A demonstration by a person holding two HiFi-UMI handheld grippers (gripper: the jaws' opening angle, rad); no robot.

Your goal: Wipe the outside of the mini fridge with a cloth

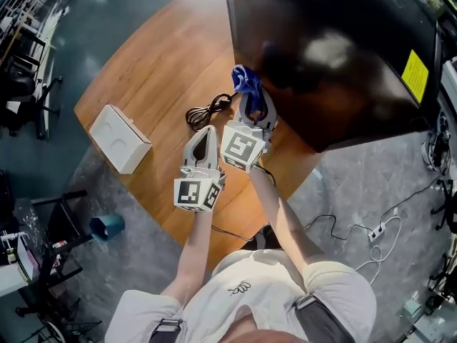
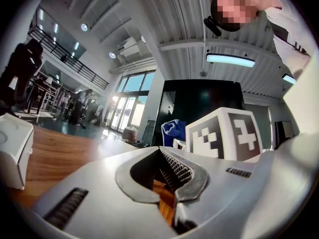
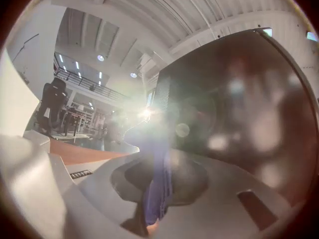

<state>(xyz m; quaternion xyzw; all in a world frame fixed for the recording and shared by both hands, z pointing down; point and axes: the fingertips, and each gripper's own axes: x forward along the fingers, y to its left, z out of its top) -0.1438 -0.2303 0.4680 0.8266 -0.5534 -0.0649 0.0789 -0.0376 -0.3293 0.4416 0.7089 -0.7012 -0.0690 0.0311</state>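
Right gripper (image 1: 250,95): jaws pinched on a crumpled blue cloth (image 1: 245,79); centre of head view
Cloth: at the glossy black mini fridge (image 1: 335,56), upper right; contact unclear
Left gripper (image 1: 208,133): jaws closed together, nothing between; lower left of the right one
Wooden table (image 1: 157,70): coiled black cable (image 1: 207,111); white rectangular box (image 1: 119,138) at left

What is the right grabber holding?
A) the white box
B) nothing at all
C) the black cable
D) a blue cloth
D: the right gripper has its jaws shut on the blue cloth, which bunches out past its tips right beside the black mini fridge. The right gripper view shows the same blue fabric pinched between the jaws.
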